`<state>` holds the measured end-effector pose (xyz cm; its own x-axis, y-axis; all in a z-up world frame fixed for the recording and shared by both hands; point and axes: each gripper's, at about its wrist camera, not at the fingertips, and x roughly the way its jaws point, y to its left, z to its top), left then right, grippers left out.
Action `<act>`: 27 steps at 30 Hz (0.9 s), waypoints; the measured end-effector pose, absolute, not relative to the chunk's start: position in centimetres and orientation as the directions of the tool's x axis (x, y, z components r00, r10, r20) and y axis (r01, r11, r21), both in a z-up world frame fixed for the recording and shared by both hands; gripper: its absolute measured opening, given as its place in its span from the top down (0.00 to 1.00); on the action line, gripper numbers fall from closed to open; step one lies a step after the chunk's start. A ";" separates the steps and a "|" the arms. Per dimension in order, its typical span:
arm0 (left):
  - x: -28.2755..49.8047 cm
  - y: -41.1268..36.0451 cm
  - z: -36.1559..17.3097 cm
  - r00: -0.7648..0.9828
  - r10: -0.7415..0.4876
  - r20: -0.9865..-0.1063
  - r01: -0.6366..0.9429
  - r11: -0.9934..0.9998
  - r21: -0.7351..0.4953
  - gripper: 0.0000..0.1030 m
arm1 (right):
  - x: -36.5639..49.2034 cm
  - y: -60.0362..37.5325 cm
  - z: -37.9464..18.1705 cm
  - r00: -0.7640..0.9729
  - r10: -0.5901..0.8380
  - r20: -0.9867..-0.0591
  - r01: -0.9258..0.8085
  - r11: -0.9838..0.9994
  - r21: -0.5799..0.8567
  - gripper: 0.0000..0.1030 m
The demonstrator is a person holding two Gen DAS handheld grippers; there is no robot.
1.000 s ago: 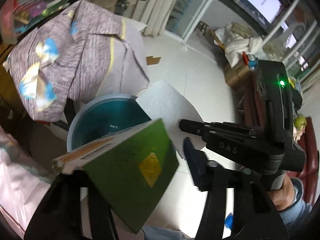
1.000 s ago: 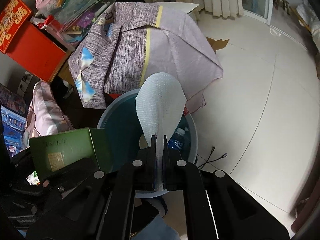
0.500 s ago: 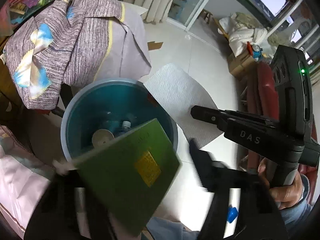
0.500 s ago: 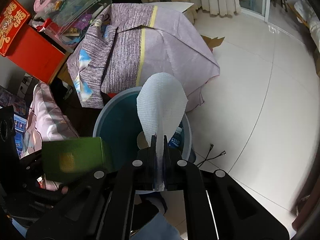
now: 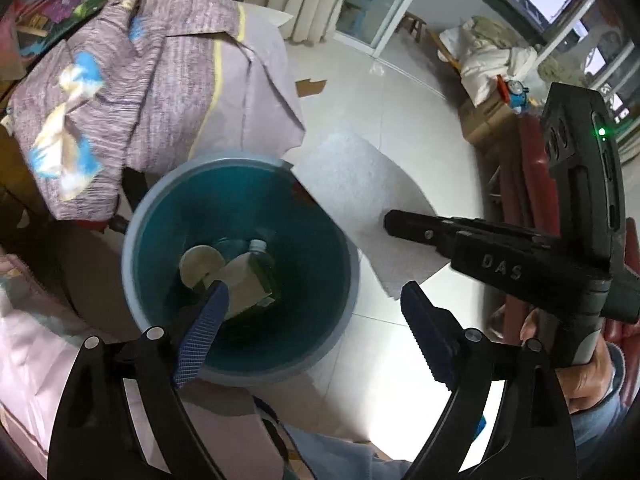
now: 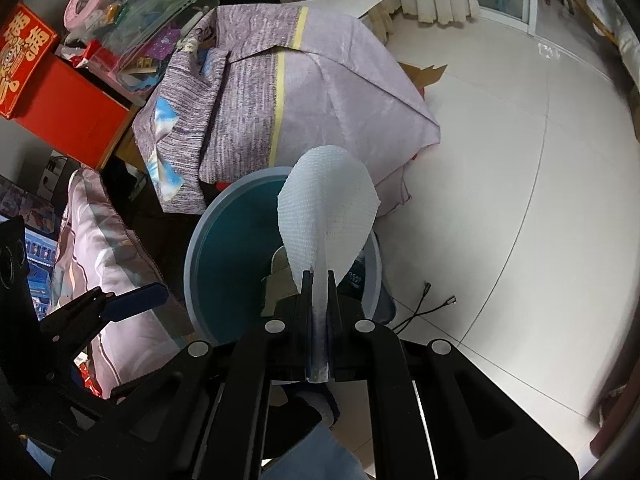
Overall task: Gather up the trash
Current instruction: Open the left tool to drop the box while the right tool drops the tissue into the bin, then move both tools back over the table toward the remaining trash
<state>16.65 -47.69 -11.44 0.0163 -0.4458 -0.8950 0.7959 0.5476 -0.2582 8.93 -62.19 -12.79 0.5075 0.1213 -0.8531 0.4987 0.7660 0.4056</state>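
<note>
Left gripper (image 5: 312, 300) above the blue bin (image 5: 340, 332); jaws have just been opening and stand wide, nothing between them. Green carton (image 5: 256, 284) lies inside the bin, below and apart from the fingers, beside a plastic bottle (image 5: 258, 246). Right gripper (image 6: 319, 280) is clamped on a white paper towel (image 6: 328, 216), which sticks out past the fingertips over the bin's far rim.

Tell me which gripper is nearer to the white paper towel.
Right. The right gripper is shut on the paper towel, holding it above the blue bin. The left gripper, jaws just opened and empty, hangs over the bin beside the towel, not touching it.
</note>
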 end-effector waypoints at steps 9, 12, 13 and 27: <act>17.3 -41.6 -9.6 0.165 -0.469 -0.868 0.729 0.650 -0.213 0.05 | 12.4 -59.1 -13.1 0.488 0.178 -0.855 0.416 0.813 0.407 0.92; 17.7 -39.4 -8.6 0.214 -0.470 -0.856 0.700 0.685 -0.201 0.04 | 13.8 -57.5 -13.6 0.468 0.210 -0.858 0.389 0.823 0.414 0.64; 17.8 -38.6 -8.3 0.228 -0.471 -0.852 0.690 0.696 -0.199 0.04 | 14.1 -57.1 -13.6 0.467 0.212 -0.859 0.387 0.824 0.414 0.42; 17.7 -31.9 -6.4 0.320 -0.452 -0.833 0.627 0.760 -0.171 0.04 | 14.7 -53.0 -13.0 0.425 0.201 -0.883 0.385 0.842 0.377 0.27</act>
